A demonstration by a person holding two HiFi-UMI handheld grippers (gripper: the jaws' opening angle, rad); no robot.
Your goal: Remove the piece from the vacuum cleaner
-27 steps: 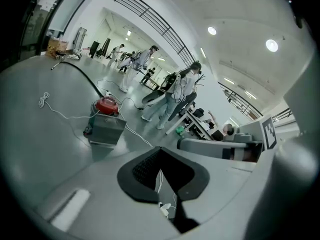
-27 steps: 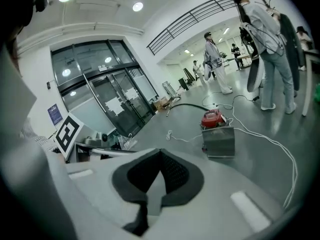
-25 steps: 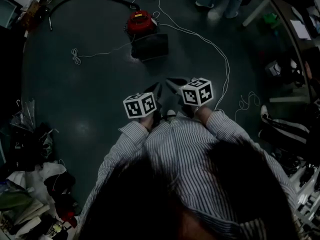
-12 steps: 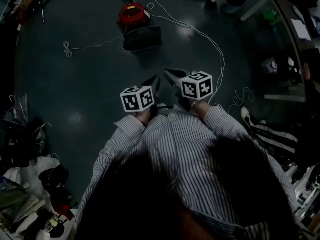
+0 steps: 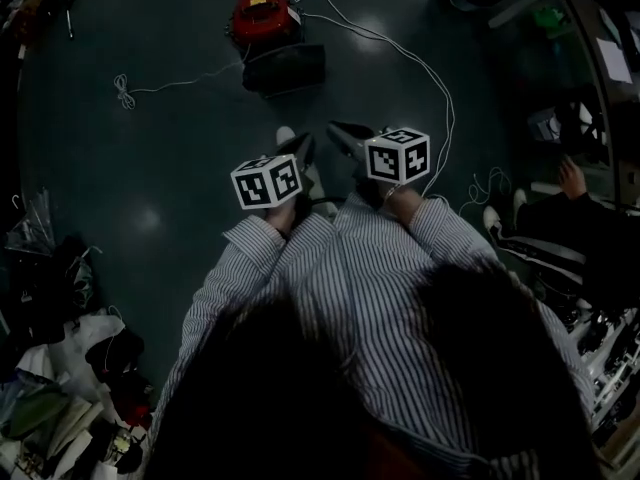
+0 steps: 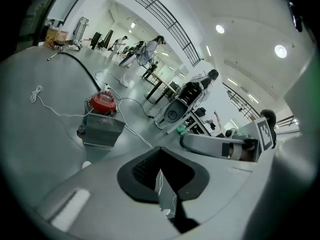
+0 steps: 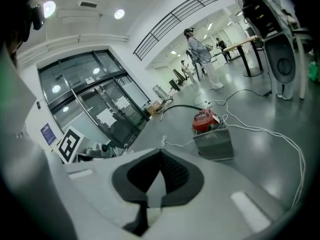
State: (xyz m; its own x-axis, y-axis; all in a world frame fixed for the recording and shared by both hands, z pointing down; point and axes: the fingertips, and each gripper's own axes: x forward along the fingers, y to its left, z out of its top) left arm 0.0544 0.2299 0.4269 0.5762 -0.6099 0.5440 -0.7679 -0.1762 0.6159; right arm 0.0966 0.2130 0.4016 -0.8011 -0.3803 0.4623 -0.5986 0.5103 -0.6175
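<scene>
While left gripper and right gripper sit closed, empty | vacuum cleaner well ahead

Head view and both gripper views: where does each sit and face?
Head view: on the person's head, steeply down at the floor; striped sleeves, left gripper, right gripper show.
Left gripper view: on the left gripper, along its shut jaws toward the vacuum cleaner; right gripper at right.
Right gripper view: on the right gripper, along its shut jaws toward that vacuum cleaner.
Shared: all three see the vacuum cleaner.
</scene>
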